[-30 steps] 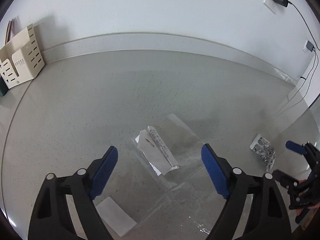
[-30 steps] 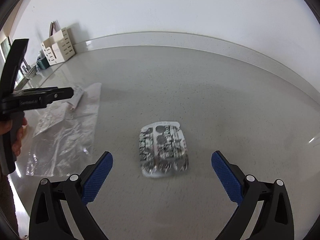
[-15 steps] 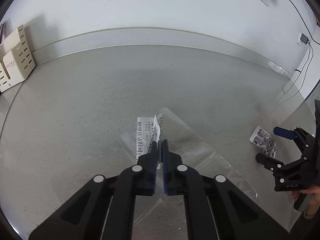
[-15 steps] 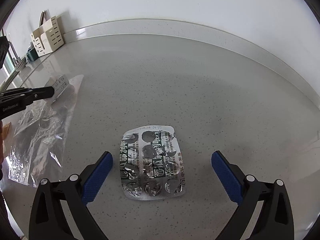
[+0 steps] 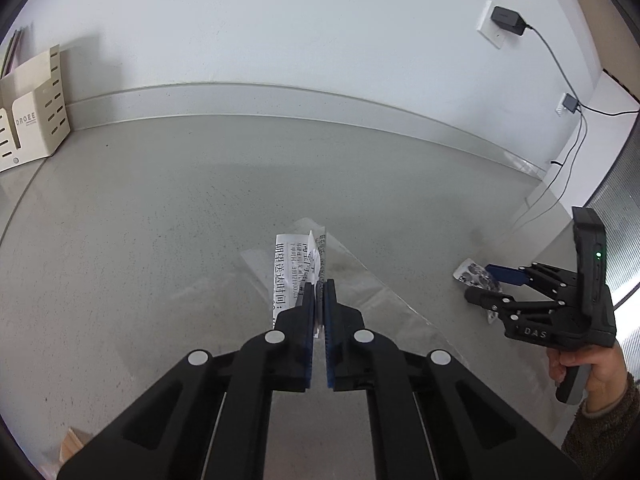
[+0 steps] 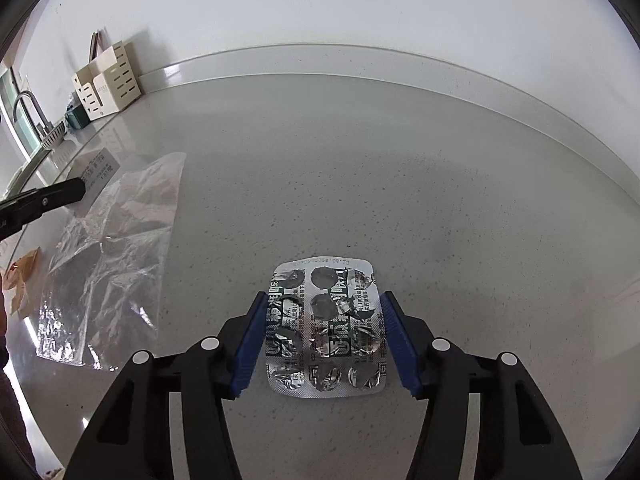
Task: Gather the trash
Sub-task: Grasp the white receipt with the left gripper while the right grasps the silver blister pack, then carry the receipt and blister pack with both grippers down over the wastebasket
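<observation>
The blister pack [image 6: 326, 330] lay flat on the desk [image 6: 440, 200] between the right gripper's [image 6: 323, 334] spread fingers, long axis along them, while the left gripper [image 5: 319, 300] pinched a paper slip [image 5: 286, 268].

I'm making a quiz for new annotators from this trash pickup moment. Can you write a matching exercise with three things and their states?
Things:
1. printed paper slip
2. blister pack
3. clear plastic bag

States:
A. flat on the counter between open blue pads
B. pinched in a shut gripper
C. crumpled on the counter, not framed by the right gripper's pads

Pairs: 1-B, 2-A, 3-C
</observation>
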{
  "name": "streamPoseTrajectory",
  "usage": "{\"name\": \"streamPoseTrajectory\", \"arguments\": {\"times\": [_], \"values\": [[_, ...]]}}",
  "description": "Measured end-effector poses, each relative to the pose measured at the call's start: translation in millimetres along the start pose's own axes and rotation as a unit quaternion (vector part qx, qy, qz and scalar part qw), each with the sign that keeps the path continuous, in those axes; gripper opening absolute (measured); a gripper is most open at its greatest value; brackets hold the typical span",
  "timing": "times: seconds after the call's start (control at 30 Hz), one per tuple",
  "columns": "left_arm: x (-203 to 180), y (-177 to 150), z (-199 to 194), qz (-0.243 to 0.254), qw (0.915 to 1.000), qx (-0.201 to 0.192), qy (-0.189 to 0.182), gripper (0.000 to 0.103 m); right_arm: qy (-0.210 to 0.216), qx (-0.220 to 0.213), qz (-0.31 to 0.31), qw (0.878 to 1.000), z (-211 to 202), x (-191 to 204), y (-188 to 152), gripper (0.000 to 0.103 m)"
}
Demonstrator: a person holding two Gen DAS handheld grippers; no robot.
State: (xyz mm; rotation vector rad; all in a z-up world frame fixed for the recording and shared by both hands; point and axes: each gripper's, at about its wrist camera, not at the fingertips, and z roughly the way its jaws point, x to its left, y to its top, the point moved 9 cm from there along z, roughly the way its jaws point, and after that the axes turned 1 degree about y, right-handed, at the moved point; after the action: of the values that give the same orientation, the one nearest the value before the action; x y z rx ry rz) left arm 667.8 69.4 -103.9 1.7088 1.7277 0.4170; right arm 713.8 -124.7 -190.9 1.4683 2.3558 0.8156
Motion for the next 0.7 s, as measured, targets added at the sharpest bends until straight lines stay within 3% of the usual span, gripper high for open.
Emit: {"name": "streamPoseTrajectory", "arguments": {"times": [0.33, 0.7], "values": [[-14, -36, -46, 0.003, 0.9995, -0.011, -0.029, 0.005, -0.001, -0.016, -0.007, 1.0, -36, 25, -11, 0.059], [-36, -80, -121, 0.026, 0.9966, -0.036, -0.07, 0.005, -0.009, -0.027, -0.024, 0.999, -90, 64, -50, 0.059]]}}
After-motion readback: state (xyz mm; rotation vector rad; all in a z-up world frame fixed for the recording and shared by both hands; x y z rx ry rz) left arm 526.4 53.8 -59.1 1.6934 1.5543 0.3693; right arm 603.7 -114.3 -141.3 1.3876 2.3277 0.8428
